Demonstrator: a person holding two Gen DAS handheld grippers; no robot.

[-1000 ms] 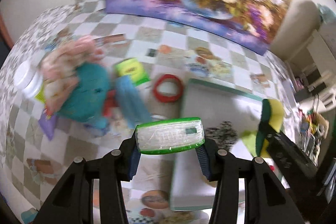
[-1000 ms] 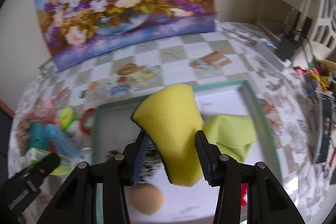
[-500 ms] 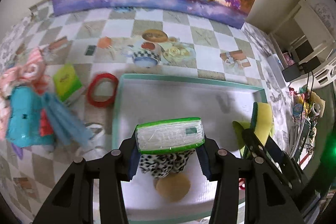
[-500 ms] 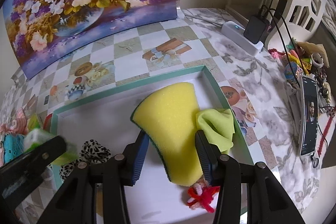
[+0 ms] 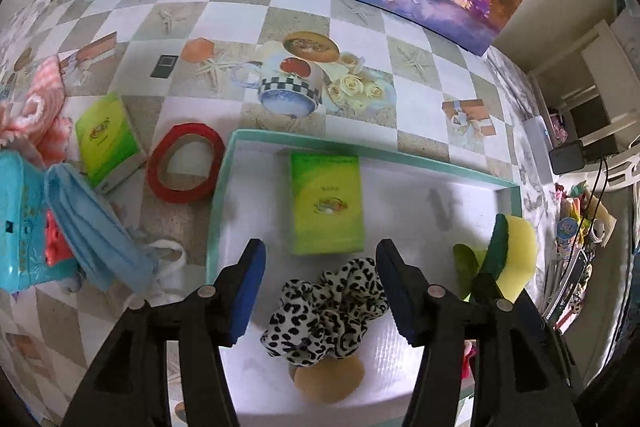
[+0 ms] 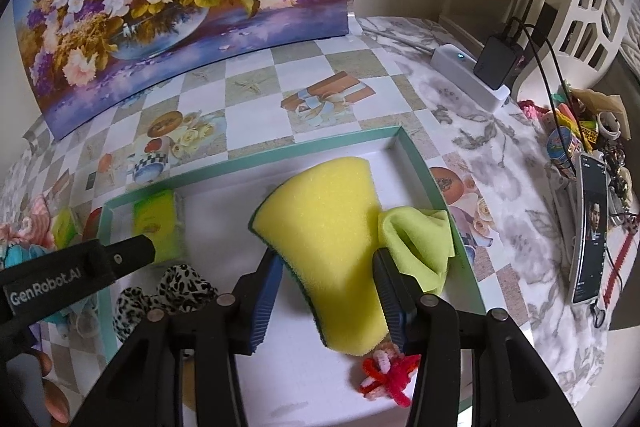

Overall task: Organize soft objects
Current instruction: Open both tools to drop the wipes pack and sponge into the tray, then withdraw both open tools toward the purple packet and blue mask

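Observation:
A white tray with a teal rim (image 5: 360,151) (image 6: 256,155) lies on the table. A green tissue pack (image 5: 326,203) (image 6: 154,223) lies flat in its far left part. My left gripper (image 5: 320,279) is open and empty just above it, over a leopard-print scrunchie (image 5: 326,315) (image 6: 168,291) and a tan puff (image 5: 328,379). My right gripper (image 6: 326,291) is shut on a yellow sponge (image 6: 328,227) (image 5: 516,251) over the tray's right side, beside a lime cloth (image 6: 416,239).
Left of the tray lie a red tape ring (image 5: 185,163), a second green tissue pack (image 5: 106,143), a blue face mask (image 5: 96,223), a teal toy (image 5: 20,223) and a pink towel (image 5: 32,107). A red pipe-cleaner figure (image 6: 384,379) lies in the tray. A phone (image 6: 590,227) lies at right.
My left gripper has opened and let go of the green tissue pack, which now lies in the tray. My right gripper still holds the sponge, a little lower over the tray.

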